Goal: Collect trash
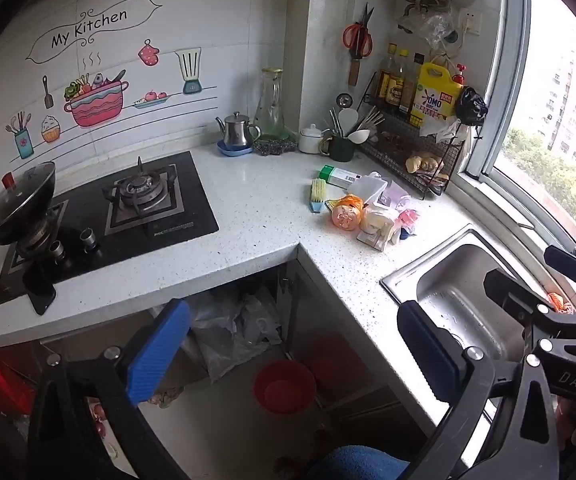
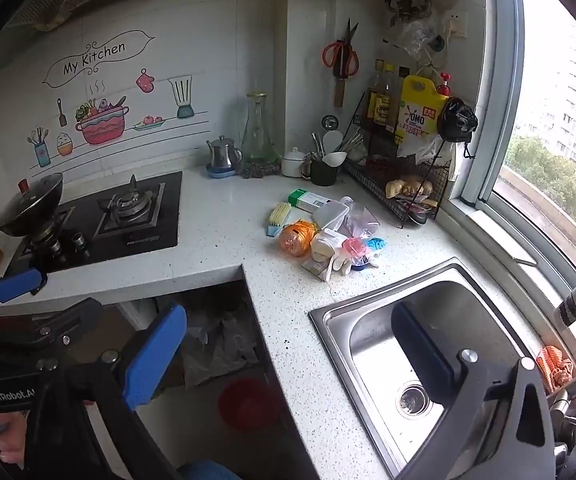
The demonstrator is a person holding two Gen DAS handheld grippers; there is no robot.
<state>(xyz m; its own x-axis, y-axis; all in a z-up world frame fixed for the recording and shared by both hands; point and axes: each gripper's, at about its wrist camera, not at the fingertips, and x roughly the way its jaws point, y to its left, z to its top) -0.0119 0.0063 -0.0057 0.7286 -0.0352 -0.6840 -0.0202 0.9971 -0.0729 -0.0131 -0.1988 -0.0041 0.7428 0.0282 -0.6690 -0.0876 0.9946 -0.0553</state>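
Both tools are hanging wide open and empty: the left gripper point(image 1: 288, 348) over the gap below the counter, the right gripper point(image 2: 288, 348) over the sink's point(image 2: 328, 316) near rim. Trash is sitting as a loose pile point(image 2: 328, 236) on the counter point(image 2: 223, 224) between sink and wire rack point(image 2: 404, 184), well ahead. Reaching in low across the bare speckled top looks best, taking one outer piece first and keeping clear of the rack, the brush point(image 2: 277, 218) and the sink edge.

Daylight from a wide window point(image 2: 560, 152) falls across a speckled white L-shaped counter point(image 1: 255, 216), white tiled wall point(image 1: 215, 32) with "My Kitchen" decal point(image 1: 91, 28).
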